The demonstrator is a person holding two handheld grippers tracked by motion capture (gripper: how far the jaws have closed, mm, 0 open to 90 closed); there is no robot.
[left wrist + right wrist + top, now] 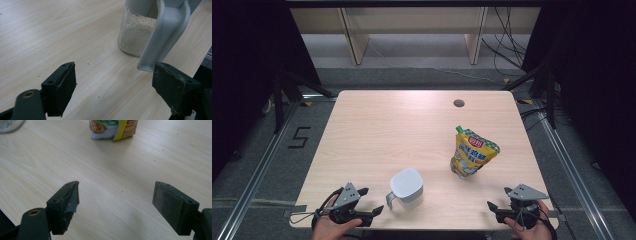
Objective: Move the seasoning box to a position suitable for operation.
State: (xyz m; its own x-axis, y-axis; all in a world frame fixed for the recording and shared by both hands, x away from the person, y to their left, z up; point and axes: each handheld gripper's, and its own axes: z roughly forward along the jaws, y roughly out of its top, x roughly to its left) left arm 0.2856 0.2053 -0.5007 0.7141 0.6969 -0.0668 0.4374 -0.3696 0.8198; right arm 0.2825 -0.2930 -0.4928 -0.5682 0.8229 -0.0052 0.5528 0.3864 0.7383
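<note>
Pitcher [407,188], white-lidded with a grey handle [162,35], stands near the desk's [377,130] front edge, at about two o'clock from my left gripper [369,200] and just ahead of its jaws, which gape wide with nothing between them. My right gripper [490,206] rests at the front right corner, jaws wide and empty too; the yellow pouch [472,152] stands at its eleven o'clock.

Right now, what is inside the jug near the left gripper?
Through the jug's clear lower wall, the left gripper view shows a pale, grainy fill, apparently low in the glass. The grey lid covers the top in the high view, so what it is and its exact level stay hidden.
</note>
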